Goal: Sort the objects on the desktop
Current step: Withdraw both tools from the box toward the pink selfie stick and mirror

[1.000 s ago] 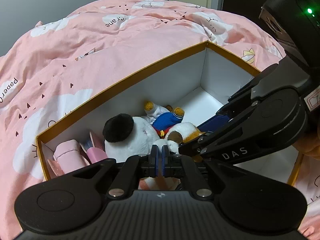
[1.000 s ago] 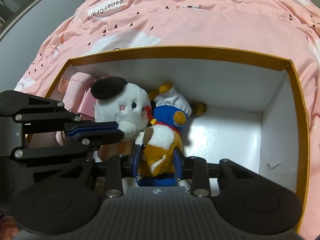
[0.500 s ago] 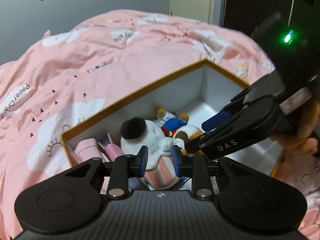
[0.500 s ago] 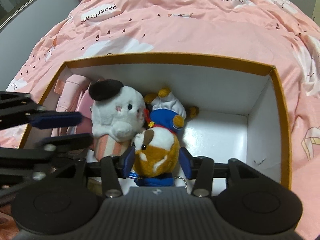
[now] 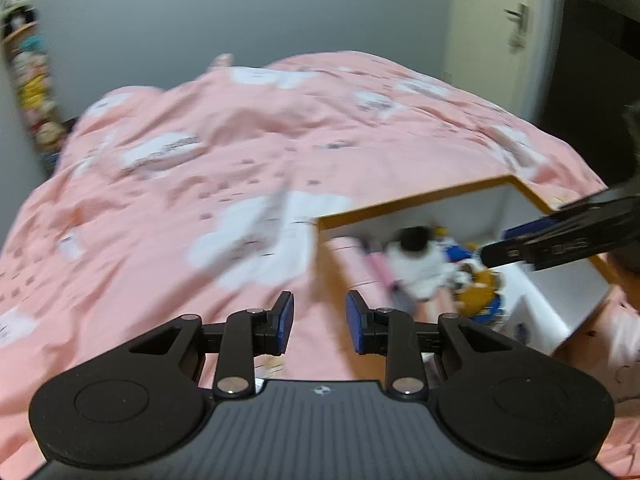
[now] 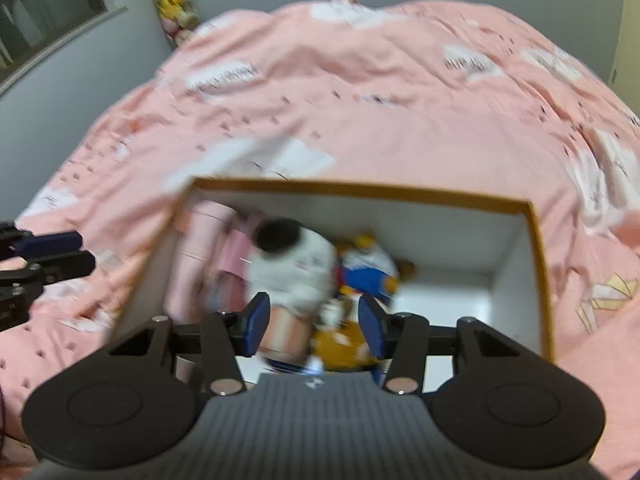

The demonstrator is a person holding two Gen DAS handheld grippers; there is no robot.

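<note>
Toys [image 6: 296, 272] lie packed in the box [image 6: 538, 264] on the bed [image 6: 360, 112], toward its left end; both grippers, left [image 5: 320, 322] and right [image 6: 314, 322], hang empty, fingers released, apparently done placing

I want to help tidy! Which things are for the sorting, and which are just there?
For sorting: box, white plush, blue and orange plush, pink items, left gripper, right gripper.
Just there: pink quilt, shelf toys, door.

A white plush toy [image 6: 292, 272], a blue-and-orange plush [image 6: 366, 276] and pink items [image 6: 208, 256] lie inside the box [image 6: 536, 248].
</note>
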